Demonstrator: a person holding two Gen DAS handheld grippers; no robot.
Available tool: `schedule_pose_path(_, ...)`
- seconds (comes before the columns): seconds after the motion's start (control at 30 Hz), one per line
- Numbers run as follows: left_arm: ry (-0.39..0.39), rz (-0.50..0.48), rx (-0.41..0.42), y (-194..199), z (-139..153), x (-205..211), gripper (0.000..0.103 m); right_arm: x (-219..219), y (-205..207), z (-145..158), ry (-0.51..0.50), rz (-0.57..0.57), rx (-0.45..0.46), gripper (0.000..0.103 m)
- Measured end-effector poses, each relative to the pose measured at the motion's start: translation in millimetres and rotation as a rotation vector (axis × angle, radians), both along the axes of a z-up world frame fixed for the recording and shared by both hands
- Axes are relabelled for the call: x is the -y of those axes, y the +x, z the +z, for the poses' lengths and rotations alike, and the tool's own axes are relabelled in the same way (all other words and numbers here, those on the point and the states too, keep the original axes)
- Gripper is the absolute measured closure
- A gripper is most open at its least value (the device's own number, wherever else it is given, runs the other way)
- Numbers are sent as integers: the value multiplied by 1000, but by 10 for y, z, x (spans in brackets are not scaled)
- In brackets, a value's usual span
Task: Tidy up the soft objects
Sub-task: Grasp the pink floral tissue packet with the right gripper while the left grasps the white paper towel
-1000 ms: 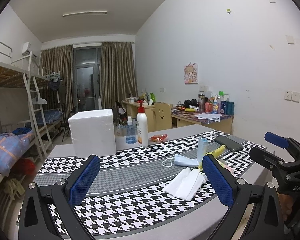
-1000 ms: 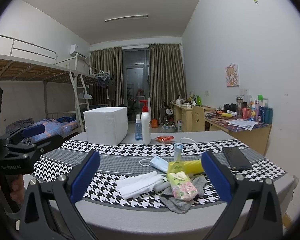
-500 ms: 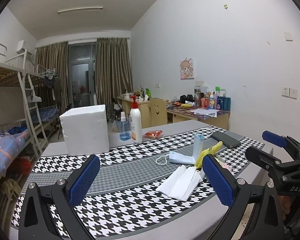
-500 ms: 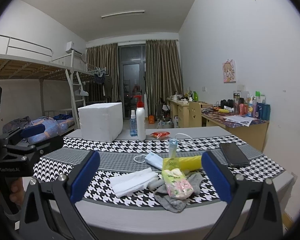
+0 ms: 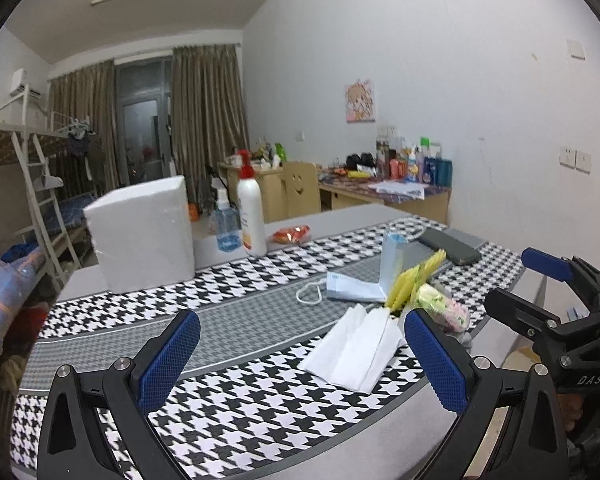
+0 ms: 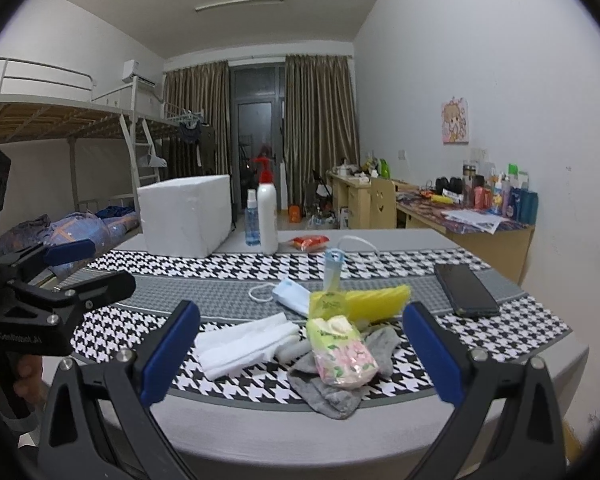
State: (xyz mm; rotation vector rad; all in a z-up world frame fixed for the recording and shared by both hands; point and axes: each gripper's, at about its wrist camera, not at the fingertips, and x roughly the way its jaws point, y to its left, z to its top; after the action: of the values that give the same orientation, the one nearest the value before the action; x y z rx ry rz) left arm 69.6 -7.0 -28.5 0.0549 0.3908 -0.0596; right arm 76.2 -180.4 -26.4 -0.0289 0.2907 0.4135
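Hovering at the tabletop's [image 6: 380, 436] near edge, the right tool [image 6: 300, 350] and left tool [image 5: 302, 358] both have their jaws wide apart and hold nothing. Nearest lies the soft pile: a tissue pack [image 6: 340, 350] on a grey sock [image 6: 332, 390], white tissues [image 6: 246, 340] just beside, then a yellow cloth [image 6: 374, 300] and a mask [image 6: 294, 294]. A phone [image 6: 464, 290] lies well apart; the foam box [image 6: 184, 216] stands far back. Best to take the top pack first, pinching across its width, gently, so the sock stays put.

left gripper [image 5: 300, 354]: jaws spread, empty | right gripper [image 6: 300, 350]: jaws spread, empty
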Motion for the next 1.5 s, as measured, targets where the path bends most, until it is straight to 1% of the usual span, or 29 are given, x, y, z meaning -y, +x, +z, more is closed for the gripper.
schedule_pose_path(0.13,27,-22,-41,167,-47,36,1,8,109,-73,-24,-10,-35,0)
schedule_pose_path(0.3,33,-66,-106,375,-161,104,1,55,225,-152,-24,-27,-70,0)
schedule_pose_path(0.47,58,-81,-152,544,-247,140,1,100,377,-214,-31,-41,-114,0)
schedule_pose_path(0.67,61,-132,-252,757,-379,229,1,122,478,-275,-48,-43,-141,0)
schedule_pose_path(0.77,67,-130,-305,865,-449,256,1,132,534,-302,-50,-40,-153,0)
schedule_pose_path(0.9,81,-144,-349,959,-522,316,2,140,602,-328,-48,-34,-168,0)
schedule_pose_path(1.0,91,-181,-370,994,-560,371,12,135,651,-346,-44,-23,-180,1)
schedule_pose_path(1.1,99,-190,-391,1045,-613,412,13,117,675,-375,-45,0,-193,1)
schedule_pose_path(1.17,108,-192,-412,1088,-657,427,18,119,692,-386,-44,6,-202,1)
schedule_pose_path(1.23,108,-198,-433,1131,-700,434,25,133,714,-401,-28,13,-220,6)
schedule_pose_path(1.27,106,-201,-441,1143,-714,437,27,128,723,-412,-25,22,-230,7)
schedule_pose_path(1.33,108,-207,-460,1158,-753,445,34,115,729,-434,-31,27,-236,11)
schedule_pose_path(1.4,90,-217,-469,1166,-758,433,37,110,739,-447,-37,38,-242,16)
schedule_pose_path(1.47,84,-227,-469,1154,-761,429,40,112,738,-459,-38,40,-247,16)
schedule_pose_path(1.5,75,-235,-470,1145,-758,425,44,112,738,-467,-39,41,-250,18)
